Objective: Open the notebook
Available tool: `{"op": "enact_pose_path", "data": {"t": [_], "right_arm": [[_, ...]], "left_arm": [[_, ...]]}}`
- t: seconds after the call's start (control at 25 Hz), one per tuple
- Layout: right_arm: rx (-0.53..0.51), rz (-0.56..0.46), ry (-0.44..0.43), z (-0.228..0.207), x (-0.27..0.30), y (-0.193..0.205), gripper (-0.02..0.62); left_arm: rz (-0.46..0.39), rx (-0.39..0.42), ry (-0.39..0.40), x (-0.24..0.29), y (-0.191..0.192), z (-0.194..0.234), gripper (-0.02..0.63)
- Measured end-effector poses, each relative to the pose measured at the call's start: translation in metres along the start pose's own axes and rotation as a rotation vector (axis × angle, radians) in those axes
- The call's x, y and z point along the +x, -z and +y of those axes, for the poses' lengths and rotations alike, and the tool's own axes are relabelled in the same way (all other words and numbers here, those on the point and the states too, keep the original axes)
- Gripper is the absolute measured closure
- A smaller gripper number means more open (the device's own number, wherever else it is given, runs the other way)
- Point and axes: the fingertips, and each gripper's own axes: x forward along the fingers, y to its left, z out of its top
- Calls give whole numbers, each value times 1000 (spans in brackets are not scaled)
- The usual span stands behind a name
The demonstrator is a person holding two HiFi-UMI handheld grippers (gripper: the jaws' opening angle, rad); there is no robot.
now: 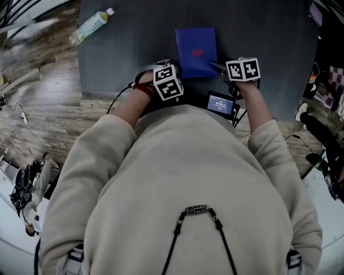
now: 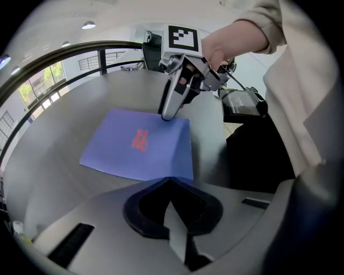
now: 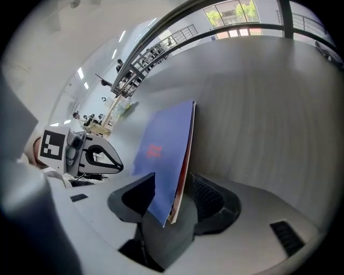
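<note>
Dark grey matte rectangular table top [image 1: 118, 53] over grey-brown wood-plank floor [image 1: 43, 102]. Beyond it, curved dark metal railing [image 2: 70, 49] before tall glass windows [image 3: 236, 12], green trees outside. Round white ceiling lights [image 2: 88, 24] overhead.

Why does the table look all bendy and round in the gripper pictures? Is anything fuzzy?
Left gripper view: the wide lens bows the railing and table, with black corners; the notebook stays sharp. Right gripper view: same bowing, bright windows glow at the top. Head view: dimmer, and the floor smears towards the left edge.
</note>
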Motion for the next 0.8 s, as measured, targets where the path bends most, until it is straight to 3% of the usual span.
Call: {"op": "enact_pose_path", "data": {"t": [0.44,0.6,0.8], "right_arm": [[-64,21,-5,10,8,8,380],[-102,16,-2,13,7,8,380],[-183,-32,-23,43,-14,-1,380]], "left_arm": [[62,1,31,24,2,0,604],[67,36,12,24,1,1,603],[78,47,3,25,2,-1,604]]}}
